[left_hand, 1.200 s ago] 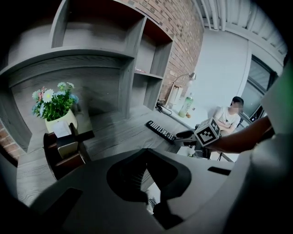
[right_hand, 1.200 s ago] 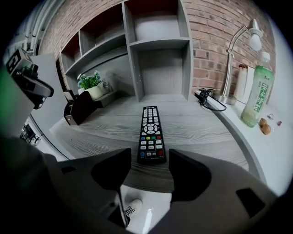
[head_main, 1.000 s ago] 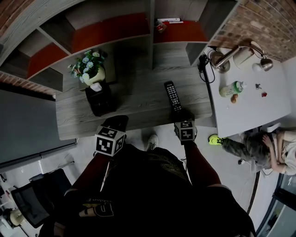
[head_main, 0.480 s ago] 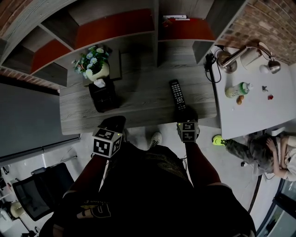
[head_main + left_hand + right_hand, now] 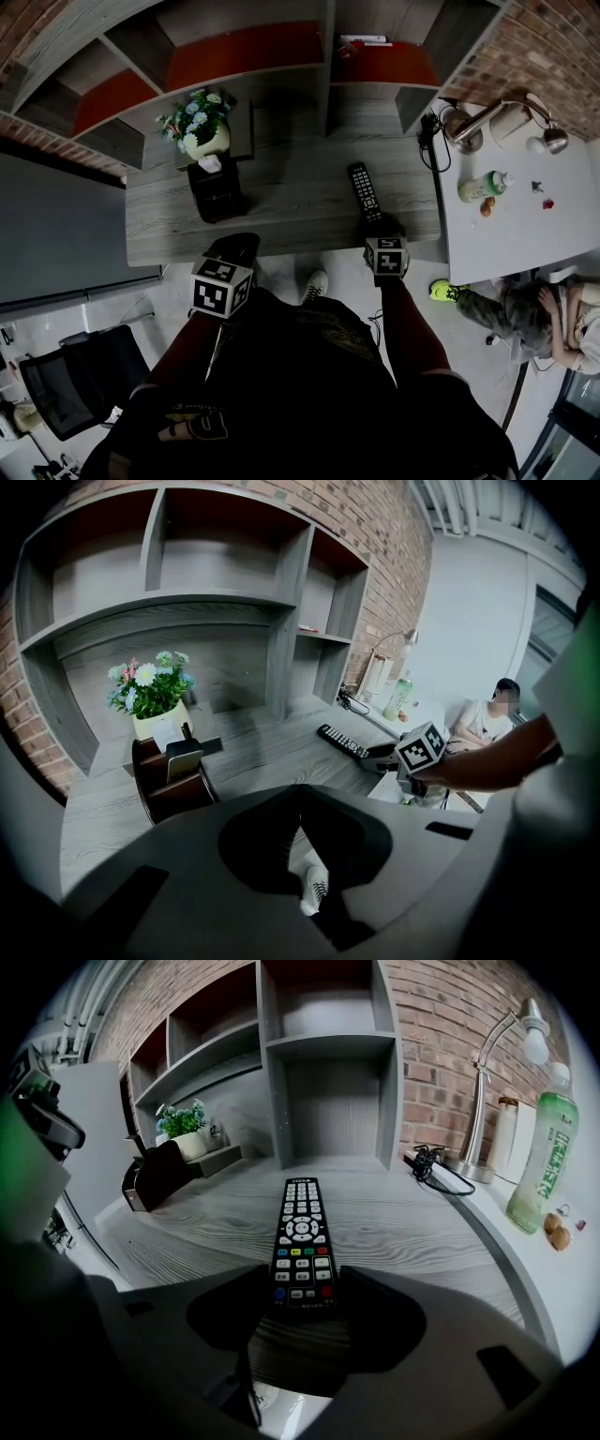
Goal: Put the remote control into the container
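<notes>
A black remote control (image 5: 364,192) lies lengthwise on the grey wooden desk (image 5: 281,211), right of centre. My right gripper (image 5: 380,227) is at the desk's front edge, with its jaws against both sides of the remote control's (image 5: 300,1237) near end, shut on it. The container (image 5: 217,190) is a dark wooden organizer box that stands at the desk's left, in front of a flower pot. It holds a card or two (image 5: 173,761). My left gripper (image 5: 234,249) hovers at the front edge below the container, jaws together and empty (image 5: 300,789).
A pot of flowers (image 5: 202,131) stands behind the container, under wall shelves (image 5: 234,56). A white table (image 5: 525,216) on the right carries a green bottle (image 5: 483,185), a lamp (image 5: 487,112) and a cable (image 5: 427,141). A person (image 5: 544,309) sits beyond it. An office chair (image 5: 75,384) is at lower left.
The head view has drifted a little, so the desk sits slightly further right. Both grippers keep their places at the desk's front edge, the right one still at the remote's near end.
</notes>
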Tool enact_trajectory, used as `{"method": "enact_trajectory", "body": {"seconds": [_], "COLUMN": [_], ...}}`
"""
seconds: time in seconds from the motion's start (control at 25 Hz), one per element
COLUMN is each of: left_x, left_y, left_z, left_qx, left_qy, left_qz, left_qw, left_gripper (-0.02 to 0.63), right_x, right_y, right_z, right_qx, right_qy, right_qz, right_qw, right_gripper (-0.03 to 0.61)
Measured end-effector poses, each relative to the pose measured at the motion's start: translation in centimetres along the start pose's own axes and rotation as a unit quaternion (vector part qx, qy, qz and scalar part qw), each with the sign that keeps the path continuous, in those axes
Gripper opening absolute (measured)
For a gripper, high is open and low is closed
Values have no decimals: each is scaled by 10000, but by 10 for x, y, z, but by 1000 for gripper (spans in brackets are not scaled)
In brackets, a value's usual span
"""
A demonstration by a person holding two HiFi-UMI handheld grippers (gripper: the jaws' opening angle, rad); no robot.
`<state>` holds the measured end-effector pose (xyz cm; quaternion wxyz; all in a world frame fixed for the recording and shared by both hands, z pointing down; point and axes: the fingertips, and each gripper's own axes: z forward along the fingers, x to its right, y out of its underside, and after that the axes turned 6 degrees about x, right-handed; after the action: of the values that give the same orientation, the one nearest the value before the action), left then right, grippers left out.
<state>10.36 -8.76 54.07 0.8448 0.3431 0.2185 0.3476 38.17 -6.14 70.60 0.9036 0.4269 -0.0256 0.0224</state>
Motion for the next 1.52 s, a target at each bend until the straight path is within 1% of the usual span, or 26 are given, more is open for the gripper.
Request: {"method": "enact_trajectory", "body": {"seconds": [0.12, 0.2, 0.28, 0.4, 0.56, 0.64, 0.8, 0.88, 0.96, 1.12, 1.24, 1.36, 1.52], "left_x": [-1, -3, -7, -10, -13, -19, -44, -58, -71, -96, -110, -115, -116], "left_y": [0, 1, 2, 3, -5, -8, -3, 1, 4, 10, 13, 11, 13], "left_z": [-6, -11, -15, -20, -27, -34, -50, -58, -66, -78, -82, -83, -85], "left_qx": [74, 130, 177, 228, 385, 473, 548, 563, 585, 628, 676, 800, 786], "left_qy": [-50, -92, -130, -127, -6, 23, -40, -85, -119, -157, -149, -65, 63], "left_qz": [-45, -88, -132, -183, -83, -64, -169, -234, -314, -437, -551, -627, -609], "left_qw": [10000, 9998, 9997, 9995, 9992, 9989, 9983, 9981, 9977, 9969, 9961, 9948, 9950], "left_gripper": [6, 6, 6, 6, 6, 6, 6, 6, 6, 6, 6, 6, 6], "right_x": [2, 1, -5, -21, -41, -53, -82, -95, -106, -131, -154, -173, -202], "right_y": [-2, -7, -19, -32, -41, -49, -65, -71, -78, -100, -121, -145, -173], "right_z": [-4, -7, -15, -28, -39, -45, -54, -56, -58, -63, -68, -76, -92], "right_qx": [-7, 103, 293, 353, 334, 391, 441, 439, 450, 506, 484, 497, 580], "right_qy": [-3, -92, -298, -588, -812, -905, -1151, -1207, -1175, -1095, -1141, -1196, -1426], "right_qz": [138, 387, 769, 1418, 2106, 2336, 2767, 2875, 2736, 1965, 1492, 1183, 998], "right_qw": [9999, 9992, 9962, 9875, 9736, 9673, 9530, 9491, 9536, 9730, 9810, 9845, 9830], "right_gripper": [244, 244, 243, 242, 242, 241, 241, 239, 239, 239, 239, 238, 235]}}
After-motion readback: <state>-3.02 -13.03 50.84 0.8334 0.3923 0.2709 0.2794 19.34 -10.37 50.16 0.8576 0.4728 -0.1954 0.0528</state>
